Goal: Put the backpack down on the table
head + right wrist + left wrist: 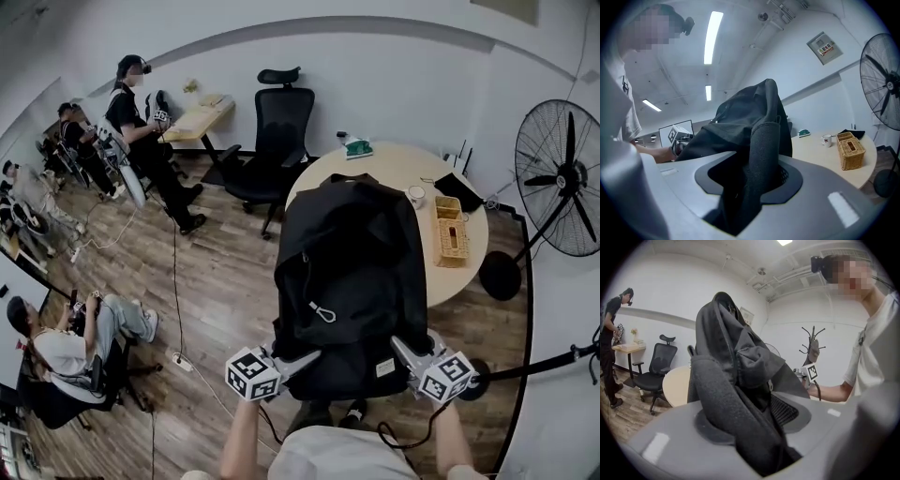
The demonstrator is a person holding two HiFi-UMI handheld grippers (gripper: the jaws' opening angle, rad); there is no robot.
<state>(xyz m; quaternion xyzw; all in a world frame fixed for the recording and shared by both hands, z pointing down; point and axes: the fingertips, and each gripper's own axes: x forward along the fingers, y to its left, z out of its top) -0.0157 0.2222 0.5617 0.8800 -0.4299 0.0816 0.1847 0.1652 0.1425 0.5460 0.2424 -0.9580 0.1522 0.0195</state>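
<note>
Backpack (347, 267) is held up at the near edge of the round table (398, 164) in the head view, which hides both grips. The gripper views reveal them: left gripper (752, 434) clenched on one padded strap (719, 397), right gripper (757, 187) on another.

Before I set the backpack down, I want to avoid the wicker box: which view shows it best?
The head view: it looks down on the wicker box near the table's right edge, just right of the backpack. The right gripper view shows it side-on; the left gripper view misses it.
</note>
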